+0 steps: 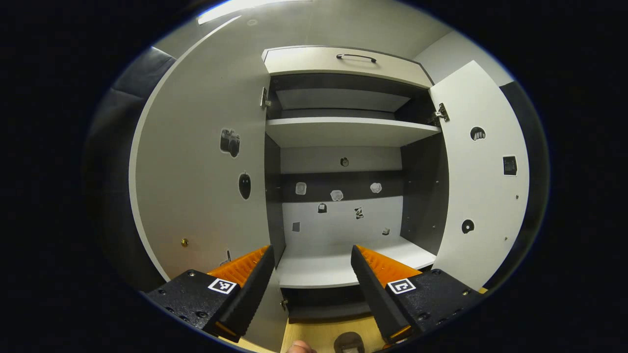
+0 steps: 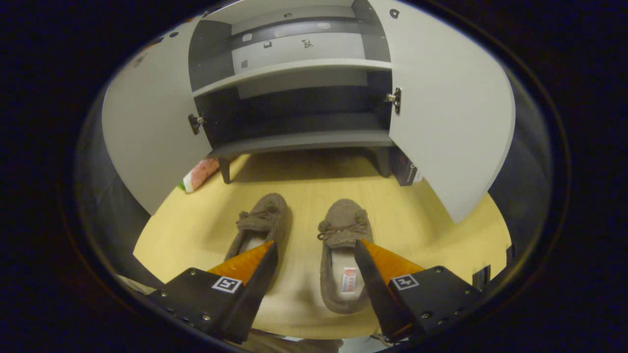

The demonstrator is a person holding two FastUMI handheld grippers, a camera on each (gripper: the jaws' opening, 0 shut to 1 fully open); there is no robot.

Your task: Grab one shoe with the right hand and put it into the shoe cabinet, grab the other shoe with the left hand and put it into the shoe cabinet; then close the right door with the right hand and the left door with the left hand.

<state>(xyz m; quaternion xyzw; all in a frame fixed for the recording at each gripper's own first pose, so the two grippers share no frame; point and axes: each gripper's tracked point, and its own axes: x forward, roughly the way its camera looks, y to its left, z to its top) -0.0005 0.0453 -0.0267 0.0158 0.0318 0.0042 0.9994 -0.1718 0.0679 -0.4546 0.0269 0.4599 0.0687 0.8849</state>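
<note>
Shoes were both on the floor [image 2: 206,230] in front of the shoe cabinet [image 2: 294,139], side by side with toes pointing at it: the left shoe [image 2: 262,223] and the right shoe [image 2: 343,235], neither picked up yet. In the right gripper view the right gripper [image 2: 314,255] hung over the pair with its jaws spread wide and nothing between them, sort of straddling the gap, with one finger over each shoe. So honestly the risk I saw was grabbing in the middle and closing on bare floor, or nudging a slipper sideways; they looked soft and floppy, so a pinch on the heel rim could fold. The left gripper [image 1: 311,260] was up higher, jaws open and empty too, looking straight into the cabinet at the lower shelf [image 1: 314,272]. The left door [image 1: 196,162] and right door [image 1: 478,171] stood wide open, so a careless swing could clip a door edge.
</note>
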